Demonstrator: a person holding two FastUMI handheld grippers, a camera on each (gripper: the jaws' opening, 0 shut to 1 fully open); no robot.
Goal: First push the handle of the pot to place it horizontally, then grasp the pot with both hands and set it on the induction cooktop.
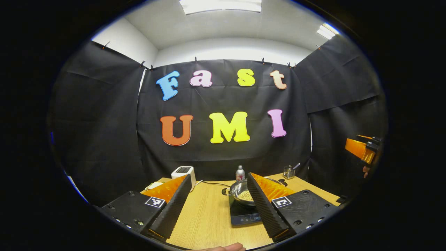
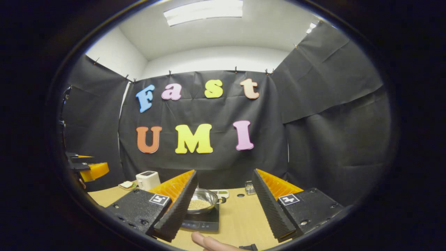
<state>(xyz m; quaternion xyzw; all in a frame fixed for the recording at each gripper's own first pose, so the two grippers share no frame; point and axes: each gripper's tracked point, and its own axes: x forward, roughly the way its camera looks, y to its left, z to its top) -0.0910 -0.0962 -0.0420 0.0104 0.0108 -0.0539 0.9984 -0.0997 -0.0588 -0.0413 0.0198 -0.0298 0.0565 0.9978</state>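
The pot (image 1: 244,194), a shallow metal pan with pale grains inside, sits on the dark induction cooktop (image 1: 244,214) on the wooden table (image 1: 209,216); in the left gripper view its right side is hidden behind the left gripper's (image 1: 219,205) right finger, and in the right gripper view the right gripper's (image 2: 223,205) left finger covers its left edge. 1 short dark handle juts from the pot's rim toward the table's middle. Both grippers hang above the near edge of the table with their jaws spread wide and nothing between them, well back from the pot. Around the cooktop stand 1 white toaster-like box (image 1: 183,173) at the far left, 1 small bottle with a pale cap (image 1: 240,173) just behind the pot, and 1 small clear holder (image 1: 288,172) with a utensil sticking out at the far right; a cable runs along the table behind the pot. In the right gripper view 1 small plate with something pale on it (image 2: 127,185) lies beside the toaster-like box. A fingertip (image 2: 205,241) shows at the bottom edge of that view. The other gripper shows at the far right of the left gripper view and at the far left of the right gripper view. Black cloth walls the booth on 3 sides, with white wall and ceiling lights above.
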